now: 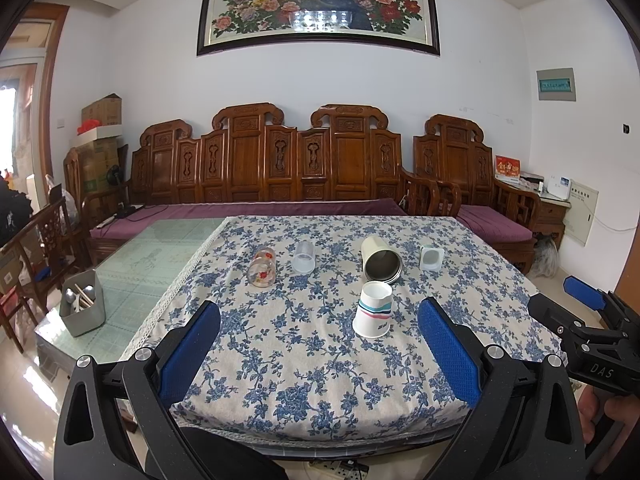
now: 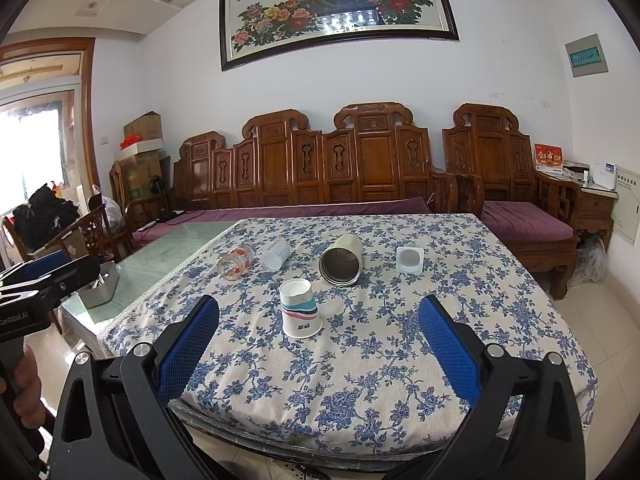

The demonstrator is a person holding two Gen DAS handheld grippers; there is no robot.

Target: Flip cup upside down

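Observation:
A white paper cup with coloured stripes [image 1: 373,312] stands upside down, wide mouth on the floral tablecloth [image 1: 320,380]; it also shows in the right wrist view [image 2: 300,309]. Behind it several cups lie on their sides: a flowered glass [image 1: 263,268], a clear plastic cup [image 1: 303,257], a cream metal tumbler [image 1: 380,260] and a small white square cup [image 1: 431,258]. My left gripper [image 1: 319,342] is open and empty, near the table's front edge, short of the paper cup. My right gripper [image 2: 319,340] is open and empty, at the same distance.
A grey cutlery holder [image 1: 82,306] stands on the glass tabletop at the left. A carved wooden sofa [image 1: 280,168] with purple cushions runs behind the table. The right gripper also shows at the right edge of the left wrist view [image 1: 588,320].

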